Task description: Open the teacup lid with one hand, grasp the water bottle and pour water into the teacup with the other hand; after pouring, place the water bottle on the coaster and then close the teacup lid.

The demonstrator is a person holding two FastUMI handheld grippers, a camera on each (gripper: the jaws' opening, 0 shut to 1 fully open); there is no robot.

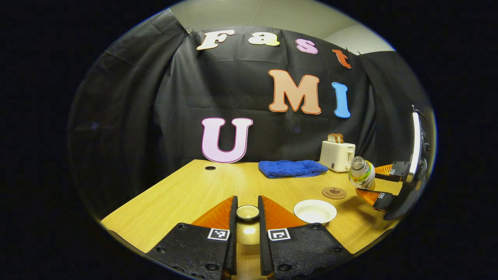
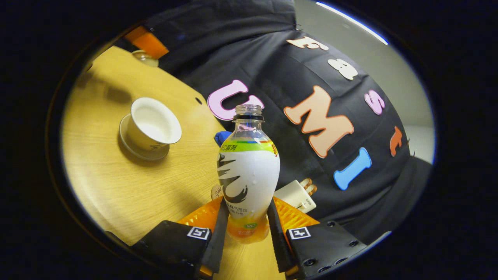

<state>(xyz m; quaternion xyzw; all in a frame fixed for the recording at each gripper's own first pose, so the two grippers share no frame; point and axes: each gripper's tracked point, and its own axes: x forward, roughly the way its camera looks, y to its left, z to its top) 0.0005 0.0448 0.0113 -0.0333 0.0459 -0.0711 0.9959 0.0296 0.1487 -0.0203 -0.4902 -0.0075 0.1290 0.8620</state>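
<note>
Wooden bench (image 1: pixel 186 194) carries the open white teacup (image 2: pixel 151 126), while the left claw (image 1: pixel 247 213) pinches its round lid (image 1: pixel 248 212) and the right claw (image 2: pixel 247 219) squeezes the tilted water bottle (image 2: pixel 248 171).

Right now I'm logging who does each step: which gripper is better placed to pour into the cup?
Right. The right gripper is shut on the uncapped bottle, tilted beside the open cup. The left gripper is shut on the lid.
</note>
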